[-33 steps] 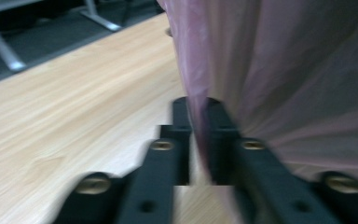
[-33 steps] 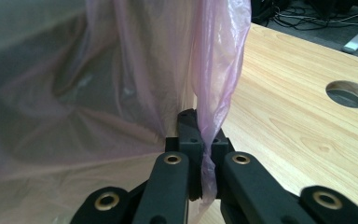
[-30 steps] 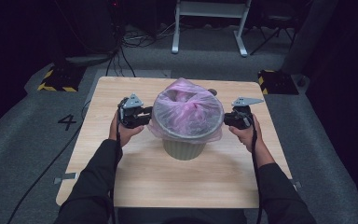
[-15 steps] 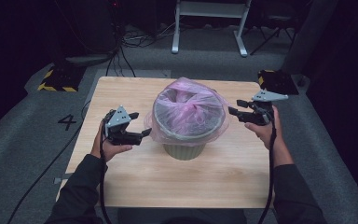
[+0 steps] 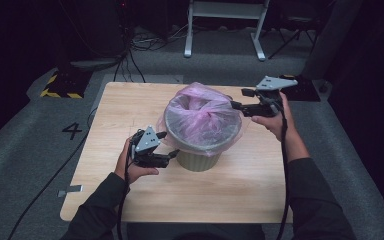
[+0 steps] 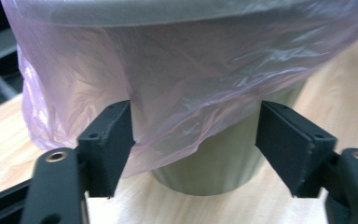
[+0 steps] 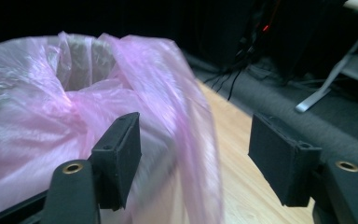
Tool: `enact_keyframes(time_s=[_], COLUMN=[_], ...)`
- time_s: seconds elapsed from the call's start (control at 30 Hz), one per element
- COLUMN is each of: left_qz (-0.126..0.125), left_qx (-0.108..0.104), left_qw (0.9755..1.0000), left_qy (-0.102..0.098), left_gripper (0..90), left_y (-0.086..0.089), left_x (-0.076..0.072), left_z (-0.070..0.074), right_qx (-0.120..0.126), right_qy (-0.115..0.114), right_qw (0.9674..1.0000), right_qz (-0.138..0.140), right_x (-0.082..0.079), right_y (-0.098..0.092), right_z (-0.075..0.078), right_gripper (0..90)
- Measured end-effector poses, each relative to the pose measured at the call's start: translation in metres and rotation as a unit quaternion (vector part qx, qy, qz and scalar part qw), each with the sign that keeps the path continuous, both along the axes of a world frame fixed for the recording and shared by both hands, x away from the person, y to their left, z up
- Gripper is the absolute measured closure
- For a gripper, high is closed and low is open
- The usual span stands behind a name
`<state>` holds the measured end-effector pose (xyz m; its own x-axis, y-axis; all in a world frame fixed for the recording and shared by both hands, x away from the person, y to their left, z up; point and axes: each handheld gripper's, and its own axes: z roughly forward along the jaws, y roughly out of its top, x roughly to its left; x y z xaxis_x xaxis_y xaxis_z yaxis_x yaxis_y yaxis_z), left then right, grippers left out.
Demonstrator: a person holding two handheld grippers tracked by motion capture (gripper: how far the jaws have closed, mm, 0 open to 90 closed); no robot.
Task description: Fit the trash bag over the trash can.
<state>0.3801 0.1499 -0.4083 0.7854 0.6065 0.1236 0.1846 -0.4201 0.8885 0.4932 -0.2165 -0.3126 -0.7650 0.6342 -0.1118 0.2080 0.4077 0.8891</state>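
A grey-green bin (image 5: 200, 157) stands upright near the middle of the wooden table (image 5: 130, 100), lined with a thin pink bag (image 5: 205, 117) whose edge is folded out over the rim and hangs as a loose skirt down the outside. On the far right side a flap of the film is seen standing up above the rim, not yet pulled down.

The left gripper (image 5: 169, 155) is held low at the near left of the bin, its jaws wide and nothing pinched; in the left gripper view the hanging hem of the bag (image 6: 177, 140) lies between the pads without being pressed. Its jaws have just been opening, then easing in a little. The right gripper (image 5: 237, 106) is held higher, at the far right rim, its jaws also wide and just opened, with the raised flap (image 7: 186, 116) beside its left pad and untouched as far as can be told.

The step in hand is judged to be seating the liner evenly. Only the film should be nipped, drawn down gently and level, on opposite sides together, so that the light bin is not tipped or the bag torn.

The table rests on grey carpet marked with a 4 (image 5: 72, 131); cables (image 5: 130, 55) and a white metal stand (image 5: 225, 25) are seen in the dark room behind.
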Motion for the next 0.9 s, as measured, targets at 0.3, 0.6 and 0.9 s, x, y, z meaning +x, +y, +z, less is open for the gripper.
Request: enact_keyframes(time_s=[0.3,0.6,0.9], left_qz=[-0.010,-0.046,-0.066], left_qx=[0.013,0.014,0.036], left_qw=[0.9997,0.9988,0.9970], left_qy=[-0.017,-0.014,-0.015], left_gripper=[83.0,90.0,90.0], left_y=[0.004,0.007,0.017], left_x=[-0.001,-0.003,-0.012], left_z=[-0.002,-0.003,-0.007], right_qx=[-0.045,-0.033,0.001], right_qy=[0.011,0.025,0.037], right_qw=[0.9988,0.9991,0.9981], right_qz=[0.018,0.007,-0.050], right_x=[0.024,0.033,0.046], right_y=[0.046,0.050,0.031], right_z=[0.002,-0.001,-0.004], right_gripper=[67.0,90.0,90.0])
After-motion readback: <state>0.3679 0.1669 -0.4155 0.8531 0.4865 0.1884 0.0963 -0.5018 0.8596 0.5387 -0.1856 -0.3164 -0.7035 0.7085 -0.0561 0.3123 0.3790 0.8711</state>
